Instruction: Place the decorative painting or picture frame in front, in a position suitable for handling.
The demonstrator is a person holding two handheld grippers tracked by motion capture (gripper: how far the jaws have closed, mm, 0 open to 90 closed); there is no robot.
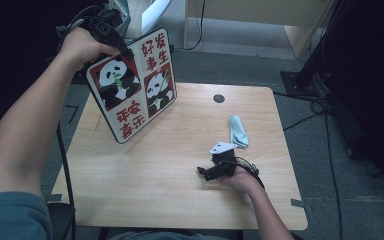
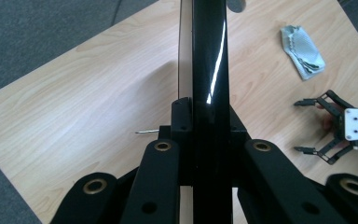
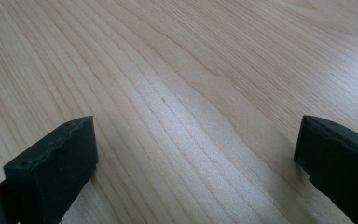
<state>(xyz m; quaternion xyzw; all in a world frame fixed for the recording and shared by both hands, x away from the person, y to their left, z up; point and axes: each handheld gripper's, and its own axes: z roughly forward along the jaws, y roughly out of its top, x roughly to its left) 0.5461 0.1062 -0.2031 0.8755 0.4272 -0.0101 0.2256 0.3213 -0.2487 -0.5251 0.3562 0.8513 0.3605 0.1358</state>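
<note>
Two jaws of the left gripper (image 1: pixel 122 50) clamp the flat panda-printed board (image 1: pixel 132 85); lift squarely, right gripper (image 1: pixel 206 172) jaws apart over the wooden desk (image 1: pixel 180 190).

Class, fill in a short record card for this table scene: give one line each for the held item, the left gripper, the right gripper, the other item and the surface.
Held item: panda board, tilted, lifted off the table
Left gripper: shut on the board's top edge
Right gripper: open, nothing between its fingers, low over the wood
Other item: folded pale cloth, lying beyond the right gripper
Surface: wooden table
</note>
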